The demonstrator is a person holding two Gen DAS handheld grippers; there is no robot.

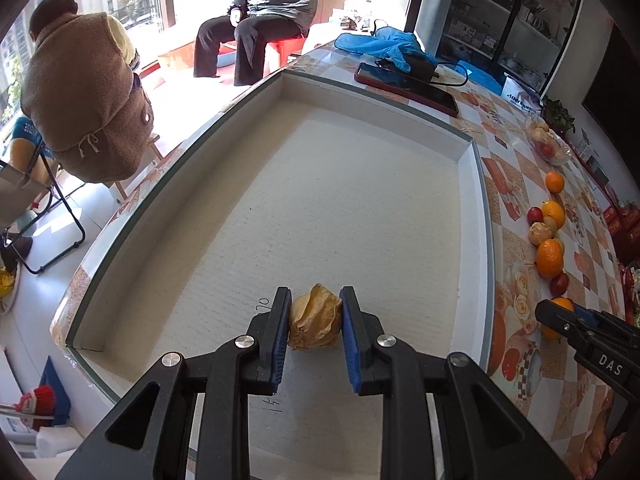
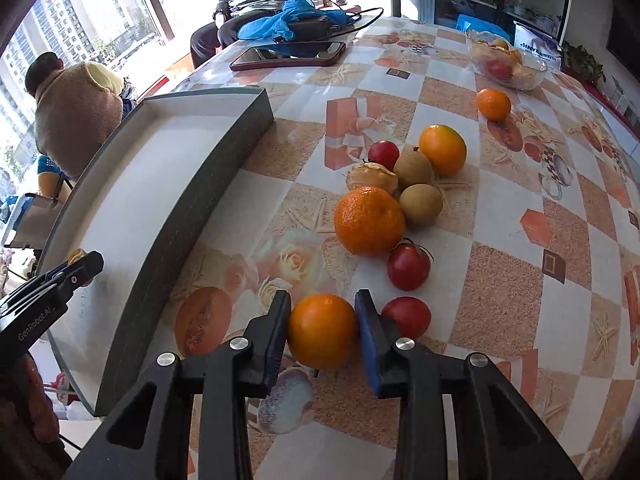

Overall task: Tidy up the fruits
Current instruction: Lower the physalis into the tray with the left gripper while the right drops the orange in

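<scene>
While my left gripper (image 1: pixel 315 322) pinches a papery husked fruit (image 1: pixel 316 323) over the white tray (image 1: pixel 478 216), my right gripper (image 2: pixel 322 330) clamps an orange (image 2: pixel 322 332) between its pads.

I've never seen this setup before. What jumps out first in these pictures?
The two black grippers, each clamped on a fruit: the left gripper holds a papery husked fruit over the big white tray, while the right gripper squeezes an orange on the checked tablecloth. Behind it lies a bright cluster of oranges, tomatoes and brown fruits.
</scene>
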